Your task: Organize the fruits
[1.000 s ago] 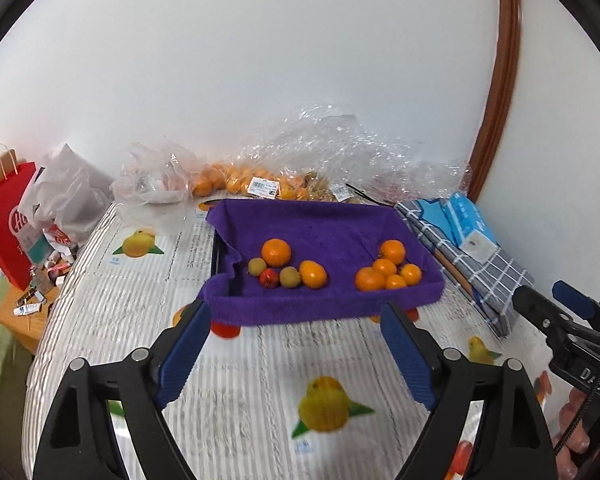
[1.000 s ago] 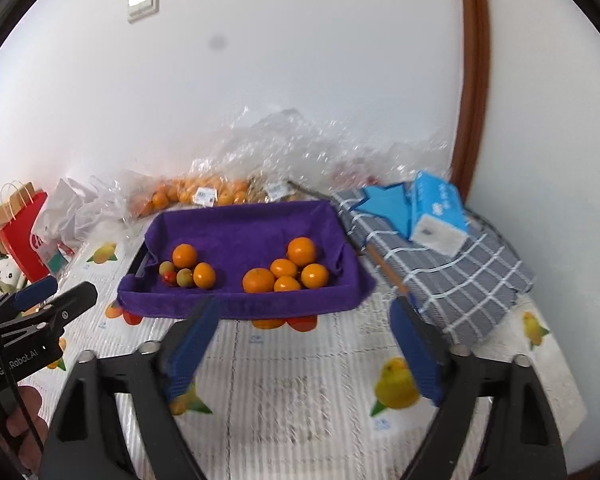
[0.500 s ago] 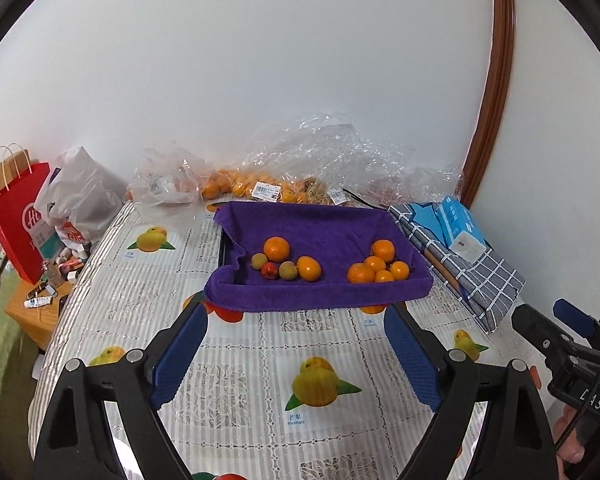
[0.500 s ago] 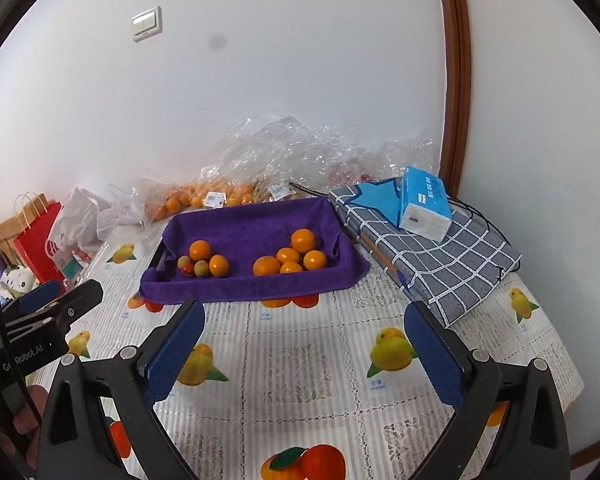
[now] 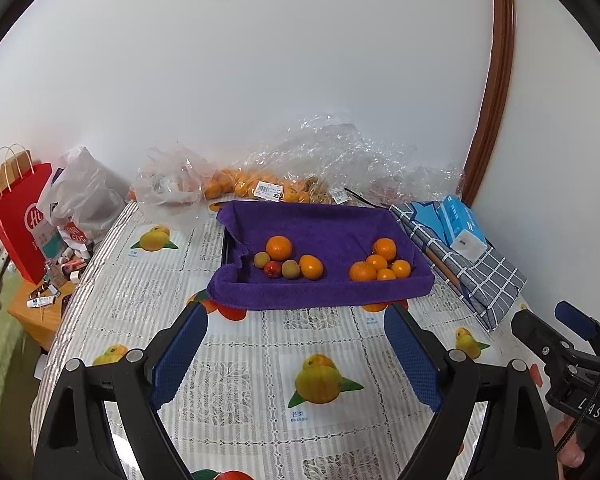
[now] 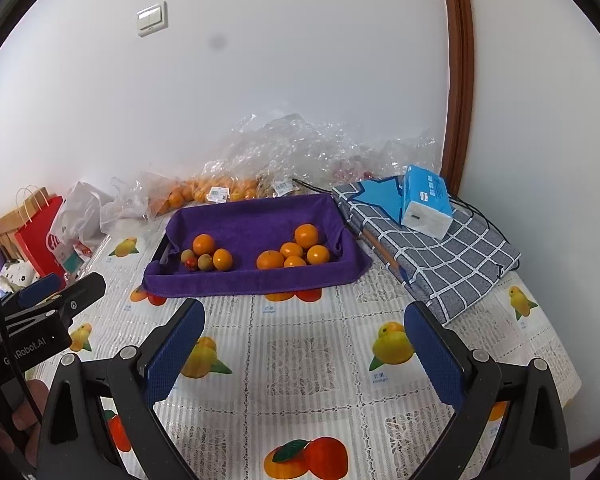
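Left gripper (image 5: pixel 296 344) and right gripper (image 6: pixel 304 344): both hover above the tabletop (image 5: pixel 236 344), fingers (image 5: pixel 180 354) spread wide, grasping and touching nothing. The neighbouring gripper's body shows at each frame edge, lettered "Robot.AI" in the right wrist view, with its first letters cut off. The cloth's mango print is captioned "mango". Beyond, a purple towel (image 5: pixel 320 220) lines a tray whose black edge barely shows. The fruits lie on it in two clusters: a left group (image 5: pixel 288 260) of two oranges and three smaller fruits, possibly plums, and a right group (image 5: pixel 380 266) of five oranges. Behind, bagged oranges (image 5: pixel 236 184) with price labels too small to read. A blue tissue pack (image 6: pixel 424 204) rests on checked fabric (image 6: pixel 452 256).
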`<state>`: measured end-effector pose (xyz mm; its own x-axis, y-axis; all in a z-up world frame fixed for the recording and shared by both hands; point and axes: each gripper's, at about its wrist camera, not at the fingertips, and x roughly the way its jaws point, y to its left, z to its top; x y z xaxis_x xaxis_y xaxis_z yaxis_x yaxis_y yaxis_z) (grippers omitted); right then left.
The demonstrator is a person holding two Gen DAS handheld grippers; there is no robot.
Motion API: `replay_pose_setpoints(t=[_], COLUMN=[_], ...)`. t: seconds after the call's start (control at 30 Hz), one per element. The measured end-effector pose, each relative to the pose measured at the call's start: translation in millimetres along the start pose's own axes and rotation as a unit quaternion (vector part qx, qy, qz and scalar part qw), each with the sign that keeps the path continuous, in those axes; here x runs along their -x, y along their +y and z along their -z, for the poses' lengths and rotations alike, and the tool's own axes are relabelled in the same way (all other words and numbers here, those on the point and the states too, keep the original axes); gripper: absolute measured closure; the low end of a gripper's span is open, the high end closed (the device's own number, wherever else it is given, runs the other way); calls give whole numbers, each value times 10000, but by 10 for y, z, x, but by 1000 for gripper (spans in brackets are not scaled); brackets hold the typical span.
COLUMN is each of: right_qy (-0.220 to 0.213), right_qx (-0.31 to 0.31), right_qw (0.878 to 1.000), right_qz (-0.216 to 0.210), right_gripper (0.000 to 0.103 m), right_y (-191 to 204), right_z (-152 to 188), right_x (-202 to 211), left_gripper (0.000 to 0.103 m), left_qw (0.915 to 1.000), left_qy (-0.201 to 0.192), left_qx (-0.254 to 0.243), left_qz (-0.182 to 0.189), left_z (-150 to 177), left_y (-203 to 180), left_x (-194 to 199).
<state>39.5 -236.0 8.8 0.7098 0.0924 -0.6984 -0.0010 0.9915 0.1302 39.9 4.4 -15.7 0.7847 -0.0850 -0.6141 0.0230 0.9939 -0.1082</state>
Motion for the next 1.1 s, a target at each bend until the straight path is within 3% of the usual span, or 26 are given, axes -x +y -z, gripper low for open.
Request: replay_pose_setpoints(t=[1.1], right_qy=[-6], right_qx=[-152], right_qw=[9999], right_qz=[16], right_gripper=[4], right_y=[-72], right_z=[-19], right_x=[49], left_gripper=[13], left_qw=[9999], left_qy=[-40], left_qx=[1], left_qz=[-95], left_z=[-47], left_y=[19], left_x=[91])
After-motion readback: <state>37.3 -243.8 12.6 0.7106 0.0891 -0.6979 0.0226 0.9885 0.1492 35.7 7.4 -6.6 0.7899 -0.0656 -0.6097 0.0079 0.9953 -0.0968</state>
